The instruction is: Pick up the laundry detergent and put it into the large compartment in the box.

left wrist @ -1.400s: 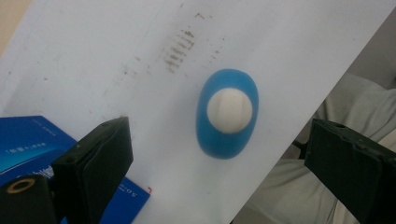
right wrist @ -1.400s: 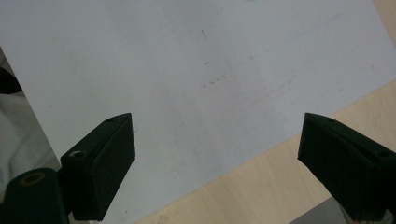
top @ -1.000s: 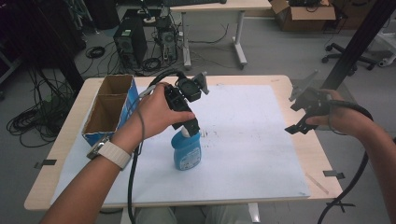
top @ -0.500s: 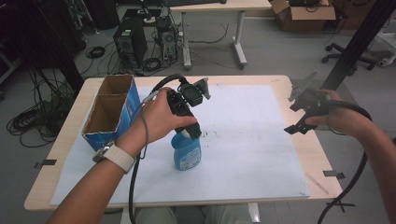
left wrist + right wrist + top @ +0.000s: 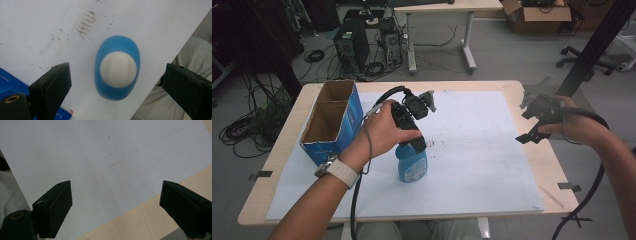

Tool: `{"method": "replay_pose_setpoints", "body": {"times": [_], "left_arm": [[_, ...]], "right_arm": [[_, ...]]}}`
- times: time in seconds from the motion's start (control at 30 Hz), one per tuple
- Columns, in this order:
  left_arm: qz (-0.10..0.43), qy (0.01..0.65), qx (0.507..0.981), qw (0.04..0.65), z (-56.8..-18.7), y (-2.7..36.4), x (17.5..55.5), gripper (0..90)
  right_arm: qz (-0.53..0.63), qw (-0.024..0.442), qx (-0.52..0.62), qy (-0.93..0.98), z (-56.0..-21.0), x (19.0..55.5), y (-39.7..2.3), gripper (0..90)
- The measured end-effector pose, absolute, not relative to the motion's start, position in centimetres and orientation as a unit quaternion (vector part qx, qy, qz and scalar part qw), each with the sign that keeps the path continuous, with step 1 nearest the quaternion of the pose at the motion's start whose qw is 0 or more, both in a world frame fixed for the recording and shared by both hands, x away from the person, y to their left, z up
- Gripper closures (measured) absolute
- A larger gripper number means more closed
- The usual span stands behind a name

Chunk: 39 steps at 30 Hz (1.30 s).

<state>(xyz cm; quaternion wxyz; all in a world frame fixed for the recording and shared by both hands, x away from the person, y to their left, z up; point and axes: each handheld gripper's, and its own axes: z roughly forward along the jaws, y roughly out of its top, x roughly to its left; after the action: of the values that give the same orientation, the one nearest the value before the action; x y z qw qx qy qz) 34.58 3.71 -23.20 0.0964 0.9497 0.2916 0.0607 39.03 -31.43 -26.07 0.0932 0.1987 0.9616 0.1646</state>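
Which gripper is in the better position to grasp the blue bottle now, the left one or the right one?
Left, probably. The left gripper hangs directly above the blue bottle, jaws open on both sides of its white cap. The right gripper is open too, but over the table's right edge.

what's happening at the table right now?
A person holds tongs in each hand. The left tongs hang open right above an upright blue bottle with a white cap, not gripping it. The right tongs hover open over the white sheet's edge. An open cardboard box stands at the left.
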Motion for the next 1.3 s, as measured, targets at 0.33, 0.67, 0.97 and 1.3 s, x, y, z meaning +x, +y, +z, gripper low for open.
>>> {"method": "replay_pose_setpoints", "body": {"times": [0.33, 0.67, 0.97, 1.3], "left_arm": [[0.063, 0.284, 0.952, 0.094, -24.0, 3.5, 34.5, 8.7], [0.060, 0.282, 0.953, 0.090, -24.9, 3.3, 34.6, 8.4], [0.059, 0.282, 0.954, 0.086, -25.6, 3.2, 34.8, 8.5], [0.055, 0.285, 0.953, 0.083, -26.7, 3.5, 35.1, 8.5]], "right_arm": [[0.165, 0.093, 0.200, 0.961, -26.1, 39.1, -31.3, 11.1], [0.166, 0.091, 0.197, 0.962, -26.3, 39.2, -31.2, 11.1], [0.167, 0.089, 0.198, 0.962, -26.5, 39.2, -31.2, 11.1], [0.168, 0.090, 0.200, 0.961, -26.7, 39.2, -31.4, 11.1]]}}
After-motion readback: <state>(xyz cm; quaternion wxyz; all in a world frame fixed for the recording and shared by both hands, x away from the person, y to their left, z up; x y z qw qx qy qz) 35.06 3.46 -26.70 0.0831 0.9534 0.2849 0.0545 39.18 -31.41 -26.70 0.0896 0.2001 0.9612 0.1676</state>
